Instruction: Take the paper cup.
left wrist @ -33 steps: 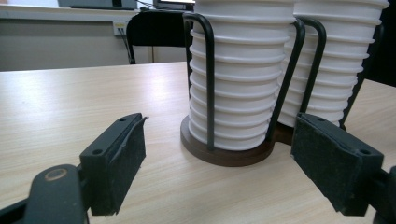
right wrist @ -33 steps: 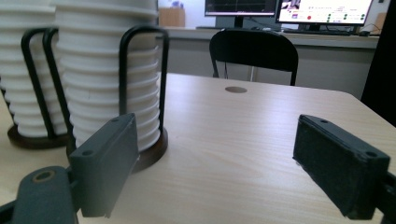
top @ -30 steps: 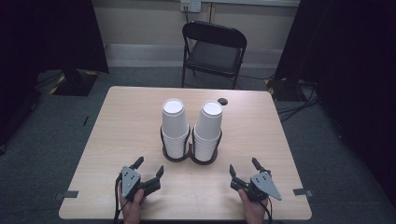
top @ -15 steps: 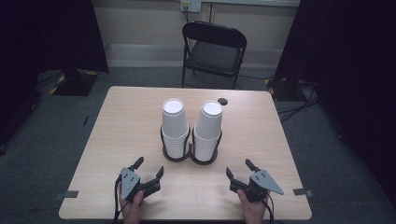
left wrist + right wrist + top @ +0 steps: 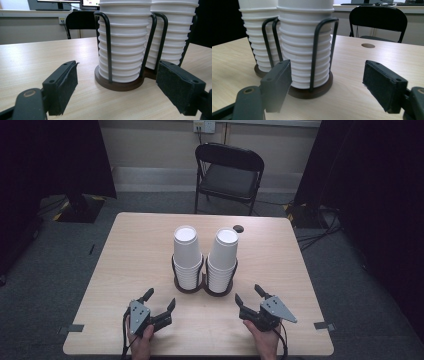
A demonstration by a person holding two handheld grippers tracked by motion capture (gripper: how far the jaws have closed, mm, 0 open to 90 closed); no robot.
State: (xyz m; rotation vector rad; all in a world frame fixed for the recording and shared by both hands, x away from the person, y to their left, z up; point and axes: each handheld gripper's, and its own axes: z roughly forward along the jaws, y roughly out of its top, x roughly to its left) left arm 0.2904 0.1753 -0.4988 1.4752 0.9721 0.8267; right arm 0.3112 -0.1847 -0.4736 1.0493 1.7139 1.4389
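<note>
My right hand-held gripper [image 5: 247, 292]: jaws just closing, part open, empty. Left hand-held gripper [image 5: 161, 296]: wide open, empty. Right cup stack [image 5: 223, 255] stands upright mid-worktop [image 5: 125, 250], ahead-left of the right hand-held gripper, which is nearer.

My right gripper [image 5: 248, 294] has crept a little left and farther from me, toward the right stack of cups [image 5: 223, 261], and sits slightly higher off the table [image 5: 125, 265] than before. Its jaws have just been closing; they stand narrower now, but there is a gap between the pads and nothing is in it.
</note>
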